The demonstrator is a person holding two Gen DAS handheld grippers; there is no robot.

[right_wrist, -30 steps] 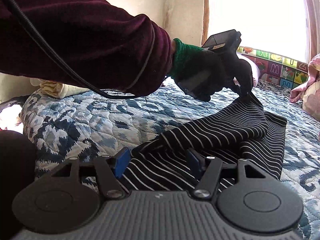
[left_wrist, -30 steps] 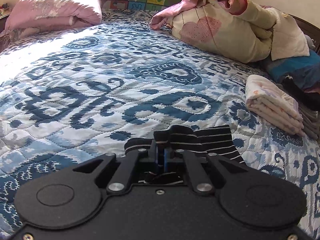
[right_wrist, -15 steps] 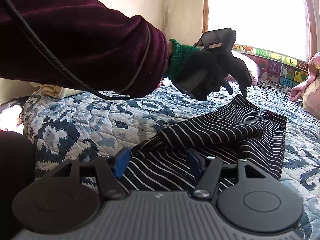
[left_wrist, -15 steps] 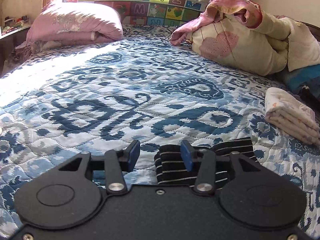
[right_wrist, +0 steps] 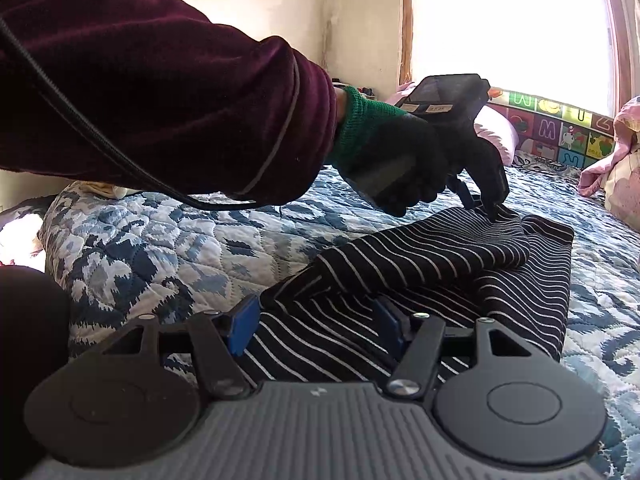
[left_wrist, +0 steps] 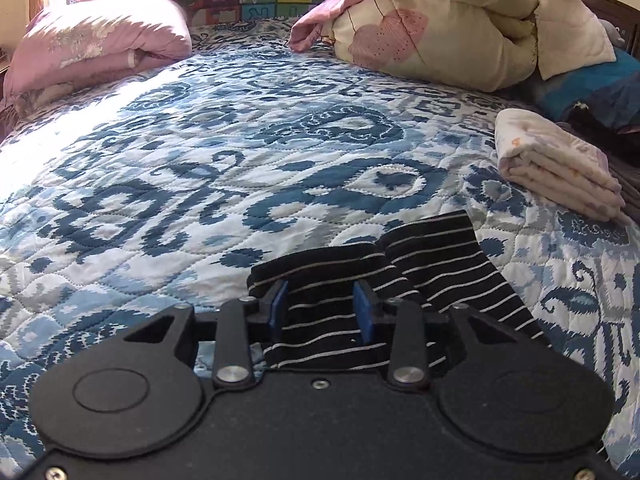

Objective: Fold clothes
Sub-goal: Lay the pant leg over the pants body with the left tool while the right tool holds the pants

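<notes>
Black striped garment (right_wrist: 420, 280) lying half-folded on quilt (left_wrist: 240, 160): my left gripper (left_wrist: 322, 310) and right gripper (right_wrist: 316, 330) both gape, holding nothing, straddling cloth, presumably poised to pinch it for another fold.

Left tool (left_wrist: 320, 306): blue pads apart, straddling black striped garment (left_wrist: 400, 276) on blue patterned bed quilt (left_wrist: 240, 160). Folded pale cloth stack (left_wrist: 556, 168) at right.
</notes>
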